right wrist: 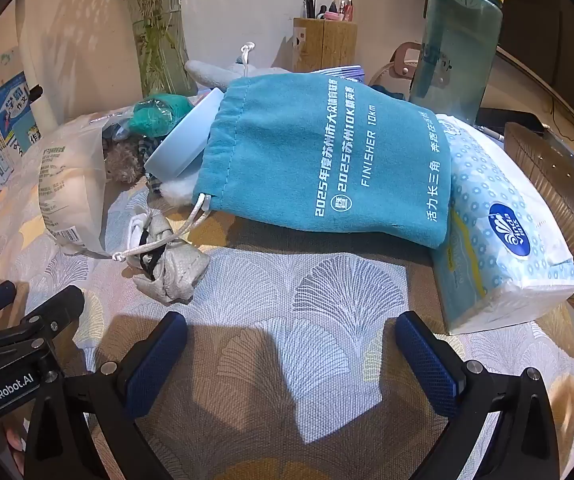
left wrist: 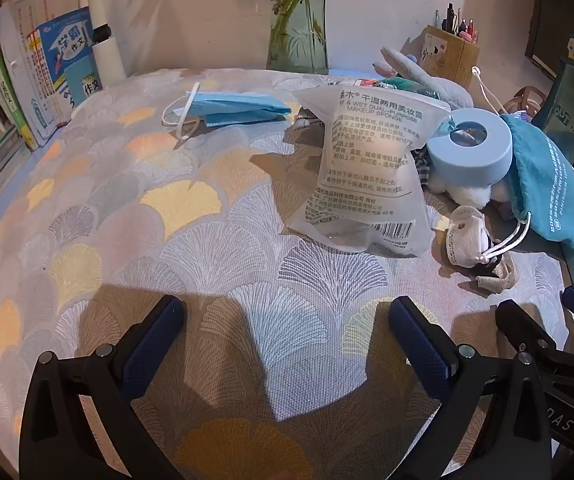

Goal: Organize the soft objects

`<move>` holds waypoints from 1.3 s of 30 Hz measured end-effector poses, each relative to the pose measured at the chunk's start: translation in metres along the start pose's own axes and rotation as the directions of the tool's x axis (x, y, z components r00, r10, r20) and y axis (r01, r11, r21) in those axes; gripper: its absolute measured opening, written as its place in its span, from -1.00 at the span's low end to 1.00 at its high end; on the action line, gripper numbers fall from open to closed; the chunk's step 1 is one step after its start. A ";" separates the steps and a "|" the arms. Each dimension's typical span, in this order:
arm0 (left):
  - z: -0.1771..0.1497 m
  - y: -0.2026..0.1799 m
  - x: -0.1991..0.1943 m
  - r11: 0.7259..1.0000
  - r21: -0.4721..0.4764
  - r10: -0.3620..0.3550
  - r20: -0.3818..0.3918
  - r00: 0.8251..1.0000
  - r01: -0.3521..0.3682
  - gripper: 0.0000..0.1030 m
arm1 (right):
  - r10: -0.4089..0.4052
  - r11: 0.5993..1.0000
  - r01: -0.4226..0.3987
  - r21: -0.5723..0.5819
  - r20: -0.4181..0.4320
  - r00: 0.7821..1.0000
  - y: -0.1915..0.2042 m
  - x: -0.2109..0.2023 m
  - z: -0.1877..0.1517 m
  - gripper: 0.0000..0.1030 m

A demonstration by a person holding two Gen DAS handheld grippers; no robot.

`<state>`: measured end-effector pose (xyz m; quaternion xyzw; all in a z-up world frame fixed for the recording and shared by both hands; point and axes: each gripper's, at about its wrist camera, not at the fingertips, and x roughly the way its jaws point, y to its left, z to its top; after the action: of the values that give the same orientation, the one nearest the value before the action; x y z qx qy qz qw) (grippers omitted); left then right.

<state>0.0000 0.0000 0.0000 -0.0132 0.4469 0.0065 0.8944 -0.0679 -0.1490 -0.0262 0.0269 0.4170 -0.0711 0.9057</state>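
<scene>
Teal drawstring pouch (right wrist: 319, 152) lies flat, mouth toward the sponge bag (right wrist: 73, 184); both tongs (left wrist: 287, 344) (right wrist: 291, 356) gape empty.

The blue round holder (left wrist: 471, 147) hides most of the white fluffy toy (left wrist: 463, 193) far ahead of the left fingers. The teal bag (right wrist: 327, 156) covers part of the tissue pack (right wrist: 503, 232), up and right of the right fingers. The small print on the sponge bag (left wrist: 367, 168) is too tiny to read. The picture's top edge cuts off the glass vase (left wrist: 297, 16).
</scene>
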 end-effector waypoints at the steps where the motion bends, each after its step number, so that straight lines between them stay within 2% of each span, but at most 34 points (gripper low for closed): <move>1: 0.000 0.000 0.000 1.000 0.001 0.001 0.000 1.000 -0.001 1.00 | -0.001 1.000 0.001 -0.001 0.005 1.000 0.000 0.000 0.000 1.00; 39: -0.002 -0.002 0.001 1.000 0.005 0.008 0.001 1.000 -0.008 1.00 | -0.005 1.000 0.005 -0.004 0.006 1.000 0.003 0.001 -0.003 1.00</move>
<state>-0.0010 -0.0017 -0.0016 -0.0091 0.4464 0.0092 0.8947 -0.0688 -0.1457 -0.0286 0.0239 0.4143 -0.0727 0.9069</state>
